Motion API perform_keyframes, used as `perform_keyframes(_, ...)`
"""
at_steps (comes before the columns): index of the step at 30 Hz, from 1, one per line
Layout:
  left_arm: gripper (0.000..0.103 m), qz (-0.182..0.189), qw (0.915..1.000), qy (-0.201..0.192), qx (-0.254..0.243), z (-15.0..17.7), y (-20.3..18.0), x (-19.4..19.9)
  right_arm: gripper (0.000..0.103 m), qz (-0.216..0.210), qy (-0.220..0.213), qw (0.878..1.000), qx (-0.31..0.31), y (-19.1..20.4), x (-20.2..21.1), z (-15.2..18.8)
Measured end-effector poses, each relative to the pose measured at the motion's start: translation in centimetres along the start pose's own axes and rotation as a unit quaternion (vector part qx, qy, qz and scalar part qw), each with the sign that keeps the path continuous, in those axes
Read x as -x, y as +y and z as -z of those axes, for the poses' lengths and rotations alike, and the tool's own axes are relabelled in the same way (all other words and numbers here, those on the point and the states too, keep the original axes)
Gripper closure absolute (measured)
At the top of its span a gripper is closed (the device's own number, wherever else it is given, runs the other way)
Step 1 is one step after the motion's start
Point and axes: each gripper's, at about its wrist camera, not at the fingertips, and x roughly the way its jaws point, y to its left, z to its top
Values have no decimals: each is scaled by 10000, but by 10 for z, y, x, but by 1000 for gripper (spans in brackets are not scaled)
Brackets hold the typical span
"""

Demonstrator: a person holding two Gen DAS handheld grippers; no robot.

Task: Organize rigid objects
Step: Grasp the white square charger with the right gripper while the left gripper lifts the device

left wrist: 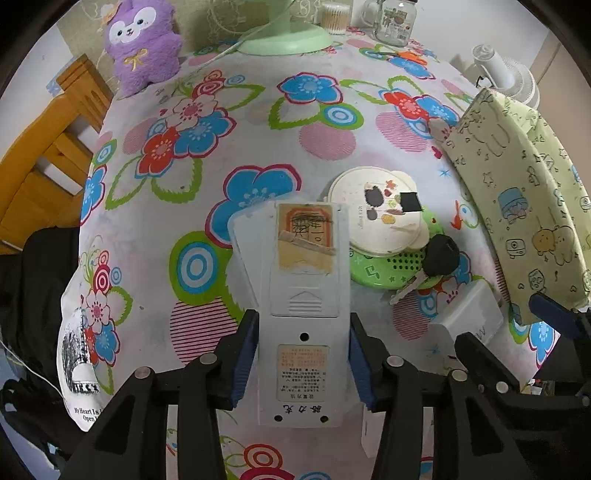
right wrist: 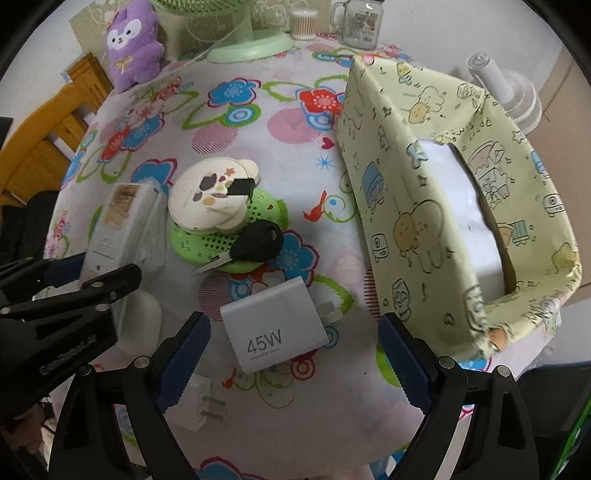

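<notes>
My left gripper [left wrist: 303, 354] is shut on a white remote control [left wrist: 304, 295] that lies back side up on the floral tablecloth, its blue pads pressing both long edges. The right gripper [right wrist: 293, 332] hangs open over a white 45W charger [right wrist: 275, 332], one finger on each side and apart from it. Beyond the charger, a black-headed key [right wrist: 258, 242] rests on a green perforated disc [right wrist: 192, 243], which also carries a round white case [right wrist: 207, 199]. An open-topped box covered in yellow-green patterned paper [right wrist: 424, 206] stands to the right.
A small white plug [right wrist: 201, 402] and a white rounded object [right wrist: 142, 321] lie near my right gripper's left finger. At the table's far edge are a purple plush [left wrist: 142, 44], a green fan base [left wrist: 284, 40] and a glass mug [left wrist: 395, 18]. A wooden chair [left wrist: 48, 155] stands left.
</notes>
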Motion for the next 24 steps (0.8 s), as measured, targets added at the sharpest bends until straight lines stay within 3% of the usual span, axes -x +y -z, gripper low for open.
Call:
perform_keyframes(9, 50, 63, 9997, 234, 28, -6, 2, -12, 10, -64, 167, 9998, -20, 9, -21, -2)
perform_keyframes(12, 52, 77, 9997, 243, 5, -6, 2, -11, 21, -19, 239, 9997, -58, 8, -25, -3)
perform_keyframes(24, 58, 177, 9995, 241, 23, -1, 6, -5, 22, 45, 368, 9993, 4, 15, -21, -3)
